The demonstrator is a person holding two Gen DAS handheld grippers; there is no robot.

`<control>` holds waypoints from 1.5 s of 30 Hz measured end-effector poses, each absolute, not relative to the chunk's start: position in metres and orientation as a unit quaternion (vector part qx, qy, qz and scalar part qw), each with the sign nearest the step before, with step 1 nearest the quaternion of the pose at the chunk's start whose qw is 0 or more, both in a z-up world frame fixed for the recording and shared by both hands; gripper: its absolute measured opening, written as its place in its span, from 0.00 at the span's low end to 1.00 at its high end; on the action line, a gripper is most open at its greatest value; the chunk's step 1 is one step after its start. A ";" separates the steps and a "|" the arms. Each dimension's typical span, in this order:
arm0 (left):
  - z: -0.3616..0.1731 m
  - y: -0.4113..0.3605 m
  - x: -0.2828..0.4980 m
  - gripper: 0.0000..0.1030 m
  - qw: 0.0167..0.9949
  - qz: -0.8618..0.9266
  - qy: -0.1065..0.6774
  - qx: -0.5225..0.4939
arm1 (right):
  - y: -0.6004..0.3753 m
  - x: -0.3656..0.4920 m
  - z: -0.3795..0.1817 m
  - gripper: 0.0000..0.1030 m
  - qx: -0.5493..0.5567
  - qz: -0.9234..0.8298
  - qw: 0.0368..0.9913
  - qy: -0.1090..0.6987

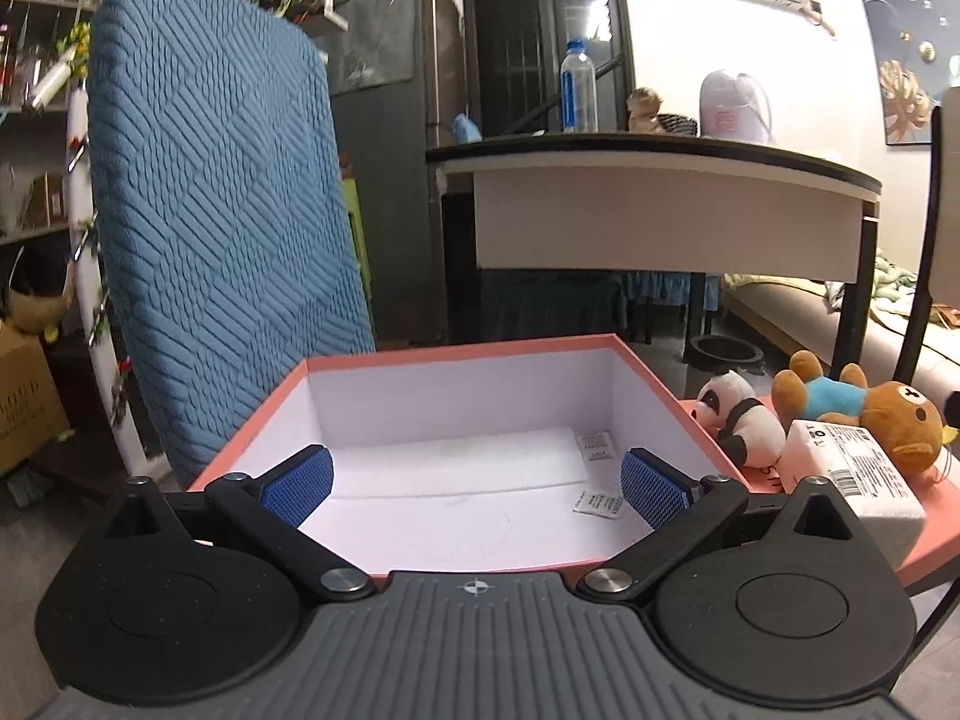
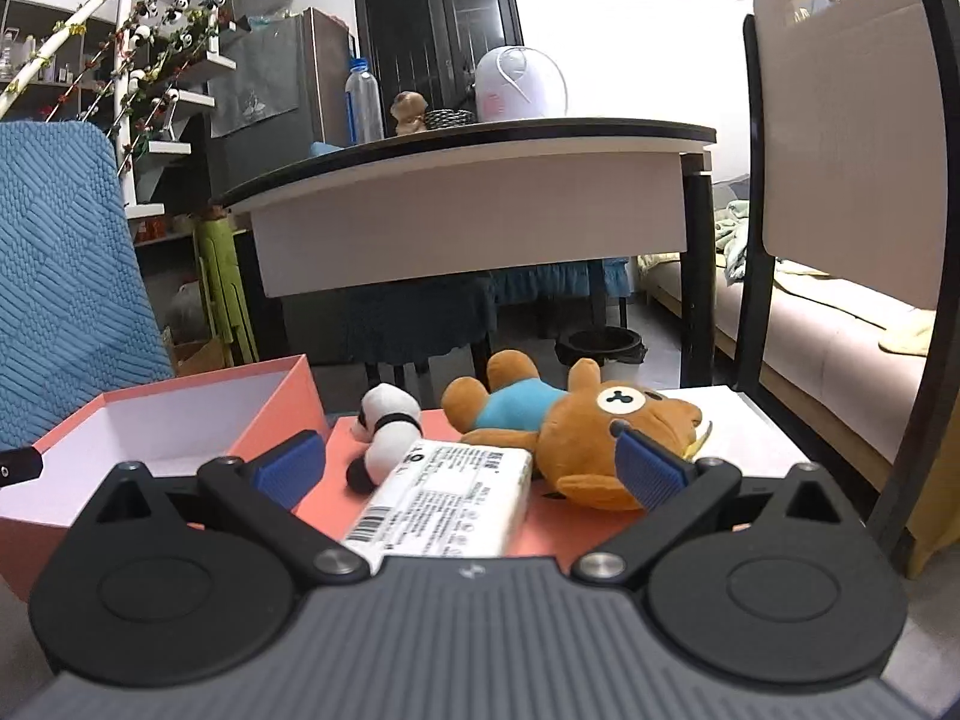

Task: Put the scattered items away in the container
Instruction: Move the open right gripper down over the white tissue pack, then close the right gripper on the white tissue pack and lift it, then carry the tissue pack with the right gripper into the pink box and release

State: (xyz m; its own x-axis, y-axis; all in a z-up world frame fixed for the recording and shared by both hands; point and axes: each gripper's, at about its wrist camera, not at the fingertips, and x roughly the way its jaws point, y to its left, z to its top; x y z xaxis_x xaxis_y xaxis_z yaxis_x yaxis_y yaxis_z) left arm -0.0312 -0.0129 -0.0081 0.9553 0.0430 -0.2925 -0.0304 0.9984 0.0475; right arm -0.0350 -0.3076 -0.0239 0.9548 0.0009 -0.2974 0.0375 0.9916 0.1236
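Observation:
A pink box [image 1: 456,354] with a white inside stands open in front of my left gripper [image 1: 477,483], which is open over it and holds nothing. Two small white packets [image 1: 597,501] lie on the box floor. To the right of the box lie a panda plush [image 1: 744,420], a brown bear plush in a blue shirt [image 1: 864,408] and a white labelled block [image 1: 858,474]. My right gripper [image 2: 471,468] is open, its fingers either side of the white block [image 2: 456,495], with the bear [image 2: 576,420] and panda [image 2: 387,426] just beyond. The box [image 2: 180,408] sits to its left.
The toys rest on a pink lid [image 2: 540,522] on a white surface [image 2: 756,426]. A blue fabric chair back [image 1: 216,228] rises behind the box. A dark-topped table [image 2: 468,180] stands beyond, and a chair frame [image 2: 840,180] is close on the right.

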 end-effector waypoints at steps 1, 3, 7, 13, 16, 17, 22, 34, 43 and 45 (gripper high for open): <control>-0.008 -0.011 -0.033 1.00 0.989 0.017 0.148 0.022 | -0.304 -0.033 -0.022 1.00 0.061 -0.008 0.986 0.157; -0.008 -0.005 -0.036 1.00 0.989 0.014 0.147 0.021 | -0.301 -0.025 -0.024 1.00 0.065 -0.008 0.982 0.177; -0.009 0.007 -0.040 1.00 0.987 0.011 0.161 0.002 | -0.292 -0.002 -0.037 1.00 0.063 -0.018 0.974 0.218; -0.011 0.025 -0.050 1.00 0.986 0.024 0.162 0.005 | -0.277 0.031 -0.063 1.00 0.040 -0.042 0.963 0.265; -0.013 0.036 -0.052 1.00 0.985 0.030 0.168 0.007 | -0.274 0.044 -0.071 1.00 0.029 -0.046 0.960 0.276; -0.014 0.039 -0.052 1.00 0.985 0.031 0.171 0.006 | -0.272 0.048 -0.073 1.00 0.025 -0.046 0.959 0.279; -0.014 0.052 -0.052 1.00 0.983 0.033 0.181 0.005 | -0.273 0.068 -0.078 1.00 0.030 -0.047 0.953 0.297; -0.013 0.058 -0.058 1.00 0.983 0.010 0.182 -0.016 | -0.265 0.089 -0.086 0.86 0.023 -0.079 0.941 0.329; -0.012 0.065 -0.059 1.00 0.981 0.010 0.189 -0.040 | -0.249 0.077 -0.035 0.85 0.023 -0.063 0.951 0.303; -0.012 0.064 -0.060 1.00 0.981 0.012 0.188 -0.044 | -0.239 0.077 -0.017 0.85 0.018 -0.053 0.954 0.295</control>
